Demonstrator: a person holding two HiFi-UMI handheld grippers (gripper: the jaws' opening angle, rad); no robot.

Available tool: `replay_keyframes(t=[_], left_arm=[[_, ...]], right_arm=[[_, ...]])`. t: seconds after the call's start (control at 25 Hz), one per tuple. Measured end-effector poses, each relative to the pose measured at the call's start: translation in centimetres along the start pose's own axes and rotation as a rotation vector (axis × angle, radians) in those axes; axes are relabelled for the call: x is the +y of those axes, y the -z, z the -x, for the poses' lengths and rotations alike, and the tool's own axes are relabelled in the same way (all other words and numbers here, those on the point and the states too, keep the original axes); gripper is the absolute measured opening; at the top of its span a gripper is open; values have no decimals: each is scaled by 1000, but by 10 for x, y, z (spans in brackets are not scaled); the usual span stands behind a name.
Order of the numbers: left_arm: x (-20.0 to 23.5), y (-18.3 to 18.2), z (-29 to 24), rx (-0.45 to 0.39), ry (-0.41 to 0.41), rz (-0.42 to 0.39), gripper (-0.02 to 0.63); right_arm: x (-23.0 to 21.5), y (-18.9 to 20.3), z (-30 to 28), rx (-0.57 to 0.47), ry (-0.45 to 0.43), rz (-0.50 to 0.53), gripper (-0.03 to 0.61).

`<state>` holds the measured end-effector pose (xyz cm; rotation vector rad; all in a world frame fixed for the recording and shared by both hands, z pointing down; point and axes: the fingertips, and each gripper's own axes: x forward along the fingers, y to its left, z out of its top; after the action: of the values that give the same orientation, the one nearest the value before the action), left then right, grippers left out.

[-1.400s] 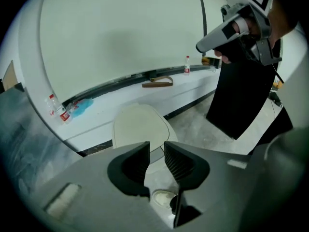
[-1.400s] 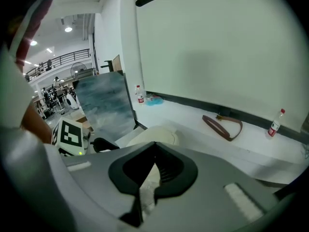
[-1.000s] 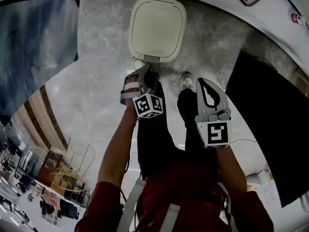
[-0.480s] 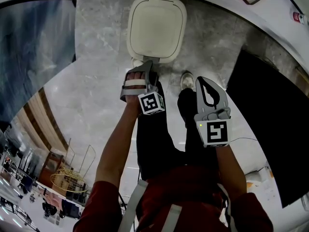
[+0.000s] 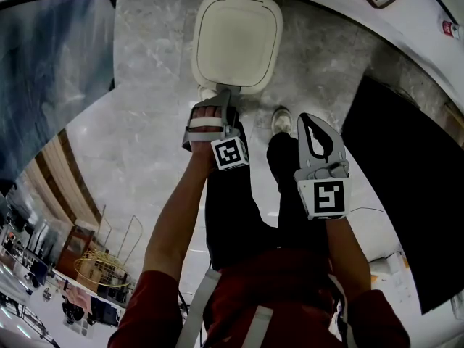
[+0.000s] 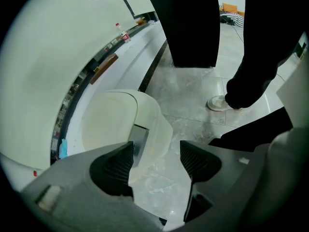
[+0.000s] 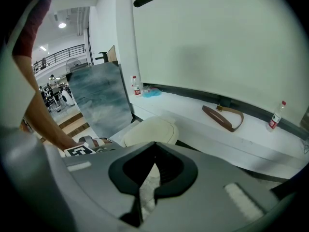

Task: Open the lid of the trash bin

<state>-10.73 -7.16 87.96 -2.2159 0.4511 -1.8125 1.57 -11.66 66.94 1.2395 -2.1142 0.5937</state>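
A pale marbled floor (image 5: 138, 151) runs up to a white wall (image 7: 217, 37), with a low white ledge (image 7: 193, 125) along the wall's foot. A tall black panel (image 5: 406, 194) stands on the right and a blue-grey marbled board (image 5: 51, 71) leans on the left. These two close in the sides, and the floor between them is open.

The trash bin (image 5: 235, 42) sits on the floor against the ledge, straight ahead of the person. Its cream lid (image 5: 237, 35) lies flat and shut. The person's legs in black trousers (image 5: 232, 201) stand just short of it, and one white shoe (image 5: 280, 120) is beside the bin's front right corner.

The left hand-held gripper (image 6: 156, 152) points steeply down at the bin's near edge. Its jaws stand wide apart and have just been opening. The bin's front rim shows in the gap between them, and neither pad presses on it. Whether the left pad touches the rim cannot be told.

The right hand-held gripper (image 7: 154, 146) hangs to the right, over the floor and well apart from the bin. Its jaws are together and hold nothing.

On the ledge lie a looped brown strap (image 7: 223, 117) and two small bottles (image 7: 275, 116), one at each end.
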Motion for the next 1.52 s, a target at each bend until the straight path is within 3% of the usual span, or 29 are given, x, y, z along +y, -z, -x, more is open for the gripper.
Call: replay_keyframes(t=[0.24, 0.8, 1.04, 1.52], left_arm=[[-3, -2, 2, -9, 33, 16, 310], [-6, -5, 2, -40, 5, 33, 293], [-2, -6, 4, -22, 16, 70, 288], [-1, 0, 1, 13, 14, 57, 288]], right_arm=[[0, 0, -3, -10, -4, -7, 0], [-4, 9, -5, 16, -10, 11, 0], [1, 3, -7, 11, -13, -4, 0], [-2, 6, -2, 8, -12, 20, 0]])
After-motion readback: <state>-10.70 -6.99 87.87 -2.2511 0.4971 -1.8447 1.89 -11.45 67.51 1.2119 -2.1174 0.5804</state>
